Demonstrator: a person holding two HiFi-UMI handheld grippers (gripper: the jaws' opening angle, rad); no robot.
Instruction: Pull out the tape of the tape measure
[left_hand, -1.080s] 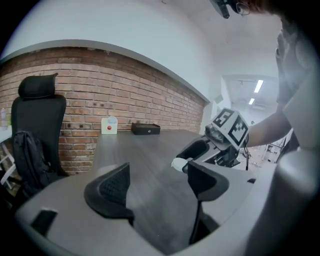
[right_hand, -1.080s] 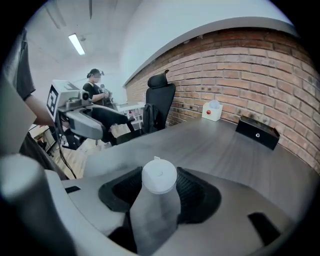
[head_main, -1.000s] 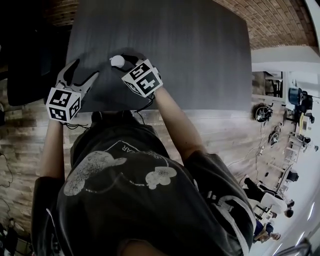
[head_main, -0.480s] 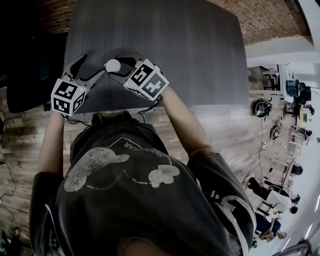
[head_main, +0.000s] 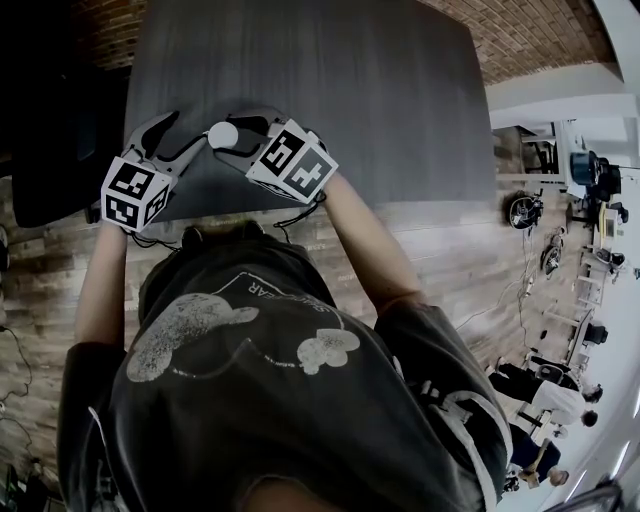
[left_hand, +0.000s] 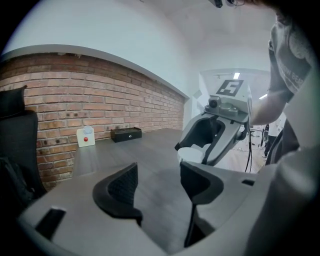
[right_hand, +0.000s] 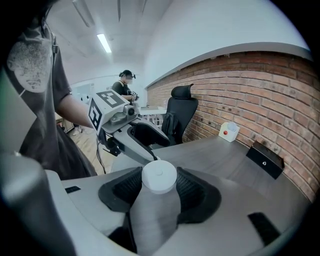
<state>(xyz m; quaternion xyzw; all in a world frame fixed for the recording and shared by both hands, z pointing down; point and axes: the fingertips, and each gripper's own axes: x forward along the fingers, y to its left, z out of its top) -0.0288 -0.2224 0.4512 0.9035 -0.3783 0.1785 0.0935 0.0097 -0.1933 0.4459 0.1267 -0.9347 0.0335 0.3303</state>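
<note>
Right gripper view: right gripper (right_hand: 159, 192) clamps tape measure (right_hand: 159, 176) above worktop (right_hand: 225, 155), steadying the case. Left gripper (left_hand: 159, 186) fairly wide, jaws just been narrowing, nothing btwn, close beside it, prob. to catch tape tab.

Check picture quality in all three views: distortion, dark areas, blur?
Head view: dim, the dark grey tabletop underexposed, edges bent. Left gripper view: red brick wall curves, black corners. Right gripper view: round white tape measure in the right tool looks soft.
</note>
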